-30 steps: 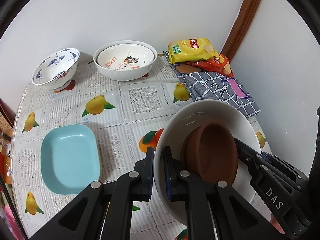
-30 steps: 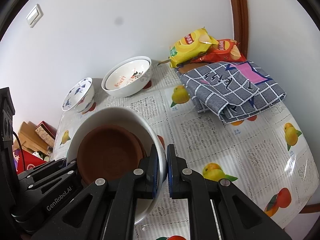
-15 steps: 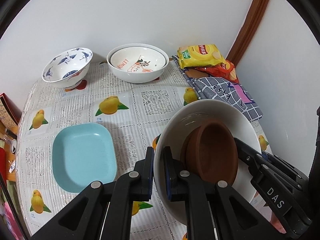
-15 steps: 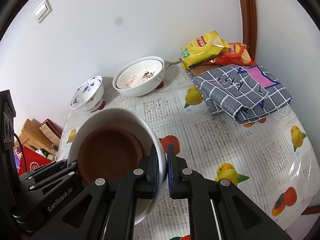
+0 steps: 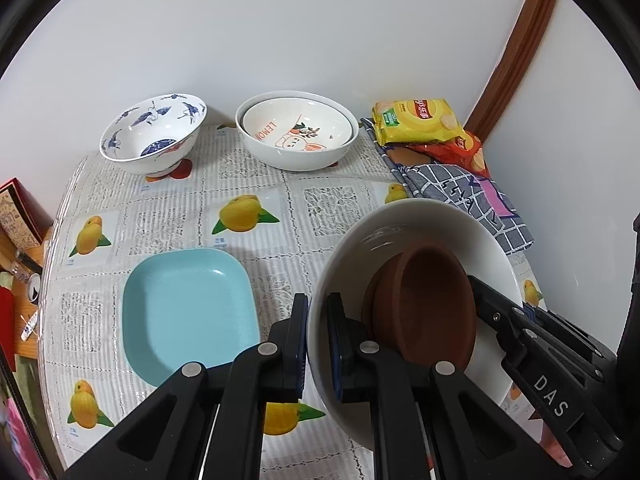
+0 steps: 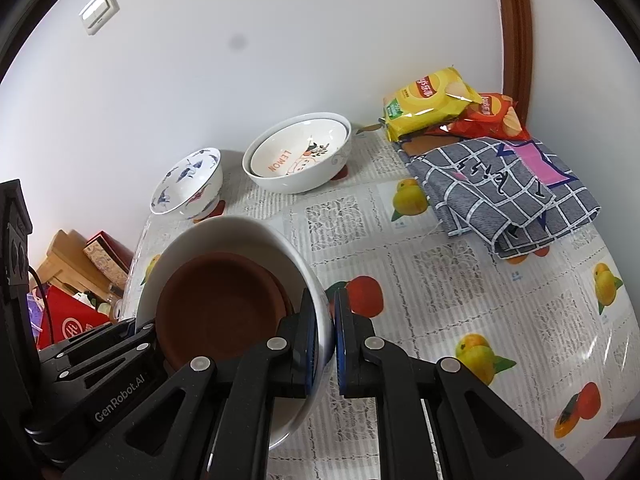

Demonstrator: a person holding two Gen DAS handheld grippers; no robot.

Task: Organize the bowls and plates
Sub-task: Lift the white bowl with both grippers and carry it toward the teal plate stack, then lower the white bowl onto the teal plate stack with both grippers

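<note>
White glazed ceramic is what I have between both claws: the big white bowl [image 5: 416, 232], with a brown dish [image 5: 424, 304] nested loose inside it. My left gripper [image 5: 318, 344] is pinched tight on the bowl's left rim, one finger inside the wall and one outside; my right gripper [image 6: 326, 344] is closed the same way on the opposite rim. The bowl appears lifted off the table [image 6: 460, 280] and tilted, though I cannot see its foot.

I judge it heavy, rigid and slick — glaze gives the pads little bite, so the two opposed rim grips are the sensible hold, and I want it level or the brown dish may slide out. Both would chip or shatter on a drop.

Taking the held bowl as my landmark: the pale blue plate [image 5: 188, 312] lies just to its left, the blue-patterned bowl [image 5: 154, 136] and the stacked lemon bowl [image 5: 298, 136] stand well beyond it by the white wall [image 5: 320, 32], and the folded checked cloth [image 6: 508, 192] with two chip bags [image 6: 432, 100] sits beyond it to the right. A glossy fruit-print oilcloth covers the table; a wooden door frame [image 6: 516, 40] rises in the corner.
</note>
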